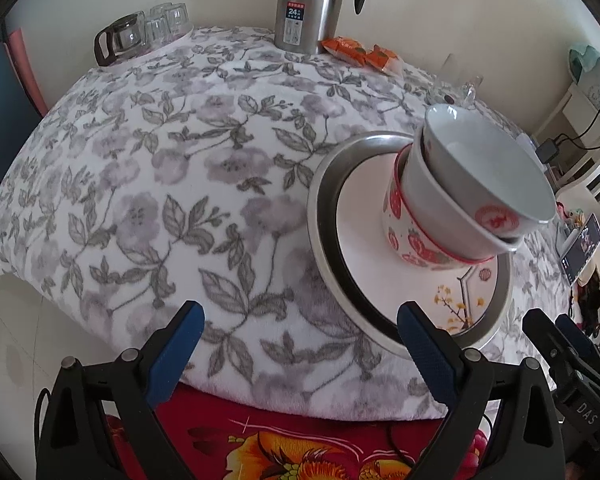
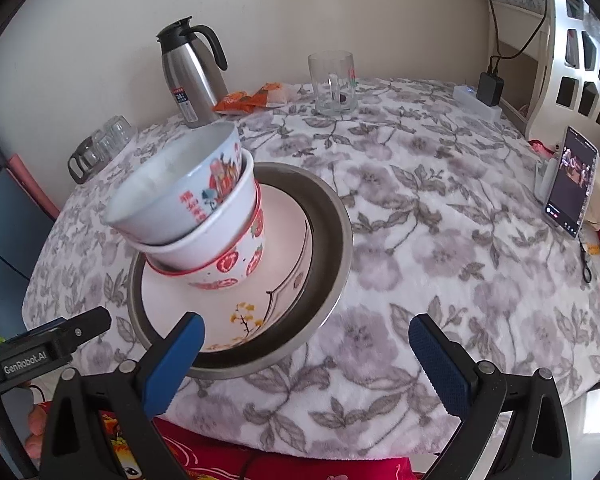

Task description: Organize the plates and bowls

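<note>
A steel basin point(image 1: 320, 216) point(image 2: 332, 240) sits on the floral-covered table. Inside it lies a white plate with a yellow flower print point(image 1: 364, 240) point(image 2: 284, 240). On the plate stand three nested bowls: a strawberry-print bowl point(image 1: 412, 240) point(image 2: 240, 264) at the bottom, a white bowl point(image 1: 436, 200) point(image 2: 204, 240) in it, and a tilted white bowl with red print point(image 1: 484, 168) point(image 2: 172, 192) on top. My left gripper point(image 1: 300, 324) is open and empty, near the basin's front left. My right gripper point(image 2: 306, 336) is open and empty, at the basin's front right.
A steel thermos jug point(image 1: 308, 4) point(image 2: 192, 76), orange snack packets point(image 1: 360, 54) point(image 2: 252, 100), a glass mug point(image 2: 334, 82), and a glass pot with cups point(image 1: 140, 32) point(image 2: 100, 148) stand along the far edge. A phone on a stand point(image 2: 568, 188) is at the right.
</note>
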The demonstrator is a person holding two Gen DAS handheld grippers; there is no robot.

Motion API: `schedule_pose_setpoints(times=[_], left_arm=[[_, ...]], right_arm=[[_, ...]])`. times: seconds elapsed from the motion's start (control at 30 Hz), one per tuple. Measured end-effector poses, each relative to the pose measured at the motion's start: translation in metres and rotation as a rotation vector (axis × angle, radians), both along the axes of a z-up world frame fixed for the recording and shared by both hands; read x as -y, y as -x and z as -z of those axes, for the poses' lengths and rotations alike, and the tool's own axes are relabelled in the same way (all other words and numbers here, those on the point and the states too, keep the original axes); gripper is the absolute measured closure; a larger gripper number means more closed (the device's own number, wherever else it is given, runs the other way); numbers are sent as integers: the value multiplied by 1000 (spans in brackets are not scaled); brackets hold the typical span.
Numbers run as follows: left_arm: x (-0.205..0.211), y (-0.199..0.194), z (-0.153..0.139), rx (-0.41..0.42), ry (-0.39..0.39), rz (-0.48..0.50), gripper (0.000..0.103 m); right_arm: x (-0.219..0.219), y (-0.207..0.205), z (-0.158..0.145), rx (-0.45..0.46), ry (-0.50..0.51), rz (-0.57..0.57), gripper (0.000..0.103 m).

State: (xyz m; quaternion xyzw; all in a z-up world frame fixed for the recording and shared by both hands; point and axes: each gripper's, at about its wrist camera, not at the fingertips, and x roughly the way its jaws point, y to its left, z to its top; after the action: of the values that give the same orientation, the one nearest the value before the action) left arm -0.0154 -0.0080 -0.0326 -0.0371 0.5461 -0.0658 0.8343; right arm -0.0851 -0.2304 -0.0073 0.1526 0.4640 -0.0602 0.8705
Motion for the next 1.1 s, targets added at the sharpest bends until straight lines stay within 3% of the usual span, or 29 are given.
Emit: schedule_pose_setpoints(times=[0.23, 1.1], left_arm=[[3, 8, 7, -38, -12, 14, 6], [11, 14, 5, -19, -58, 40, 6]], right_arm=[[2, 2, 2, -13, 4, 7, 0], [-3, 1, 4, -32, 23, -19, 0]])
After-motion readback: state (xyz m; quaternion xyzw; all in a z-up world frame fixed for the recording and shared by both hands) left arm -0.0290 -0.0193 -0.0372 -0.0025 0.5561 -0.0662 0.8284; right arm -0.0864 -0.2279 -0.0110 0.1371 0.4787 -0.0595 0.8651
